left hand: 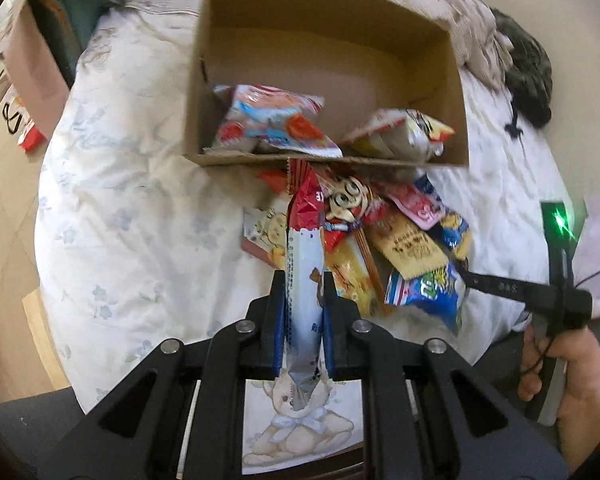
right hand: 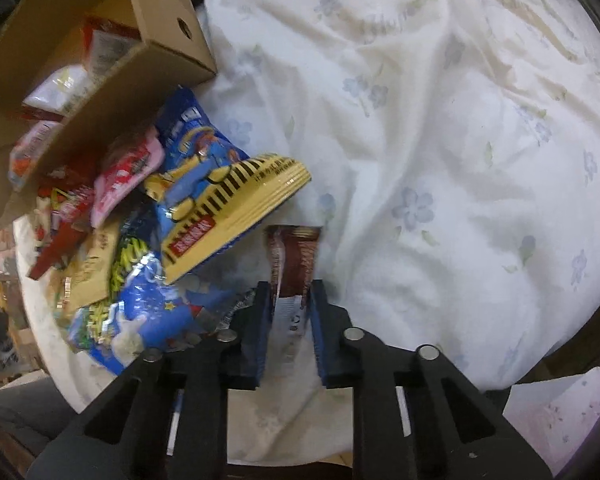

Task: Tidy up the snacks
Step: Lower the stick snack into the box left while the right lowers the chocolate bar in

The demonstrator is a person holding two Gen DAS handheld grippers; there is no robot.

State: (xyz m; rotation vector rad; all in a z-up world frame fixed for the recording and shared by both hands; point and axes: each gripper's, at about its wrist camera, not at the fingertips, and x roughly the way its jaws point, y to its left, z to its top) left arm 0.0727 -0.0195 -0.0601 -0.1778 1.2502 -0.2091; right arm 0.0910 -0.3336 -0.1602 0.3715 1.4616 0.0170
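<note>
The left gripper [left hand: 303,280] is matte black, with two flat fingers [left hand: 277,300] lined in blue padding and angular linkage arms pinned by round silver screws. The right gripper [right hand: 288,292] is built alike: black arms, blue-faced fingers [right hand: 260,312], silver pins. At four o'clock in the left wrist view, a bare-skinned hand [left hand: 568,380] shows, a thin black cable looping across it.
</note>
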